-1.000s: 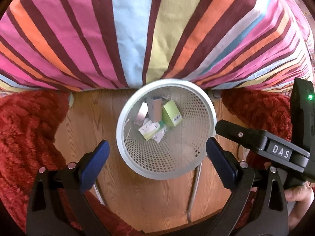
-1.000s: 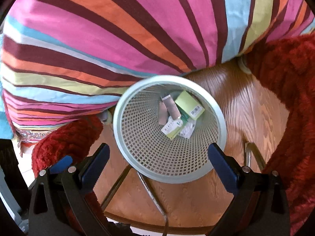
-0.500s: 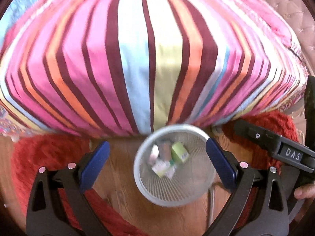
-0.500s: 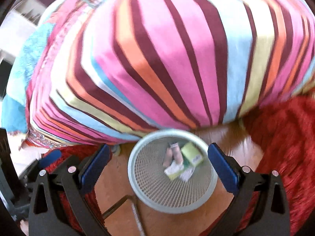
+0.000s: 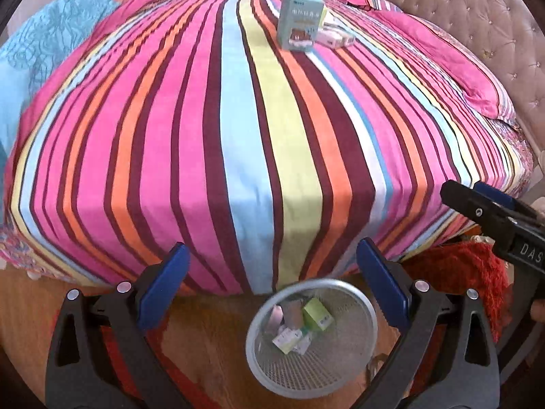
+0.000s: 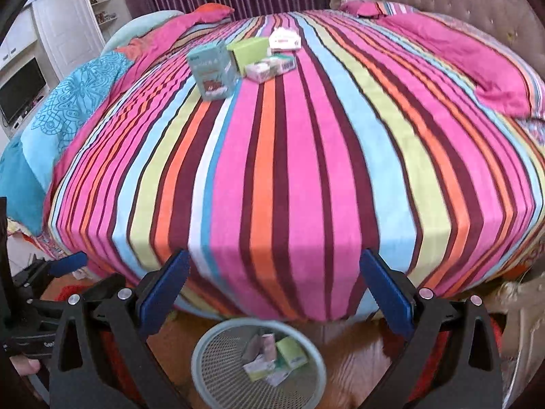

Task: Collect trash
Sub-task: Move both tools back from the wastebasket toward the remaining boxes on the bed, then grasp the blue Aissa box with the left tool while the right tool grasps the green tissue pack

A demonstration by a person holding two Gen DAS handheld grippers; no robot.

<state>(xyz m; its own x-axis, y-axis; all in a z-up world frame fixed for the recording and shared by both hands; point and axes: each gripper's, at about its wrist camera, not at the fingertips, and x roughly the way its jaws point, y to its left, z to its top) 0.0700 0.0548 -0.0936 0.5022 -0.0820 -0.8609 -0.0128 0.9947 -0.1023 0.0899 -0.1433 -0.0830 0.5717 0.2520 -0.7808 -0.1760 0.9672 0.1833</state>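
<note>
Left gripper: fingers spread wide, nothing between them; held above the floor at the foot of the bed.

Right gripper: fingers likewise wide apart and empty; held just beside the left one, also facing the bed. Its black body shows at the right edge of the left view.

Bin: round, pale mesh, standing on the wood floor against the foot of the bed, below both grippers. Inside: a green carton, a white-and-green packet and a few greyish pieces, all lying on the bottom.

Trash on the bed, far end of the striped cover, well apart from the bin:
- teal box, upright, nearest;
- green box, just behind it, touching or nearly so;
- flat white-and-green packet, beside the green box;
- white packet, farthest back.

Red rug: on the floor either side of the bin.

Pink pillow: right side of the bed, by the tufted headboard.
</note>
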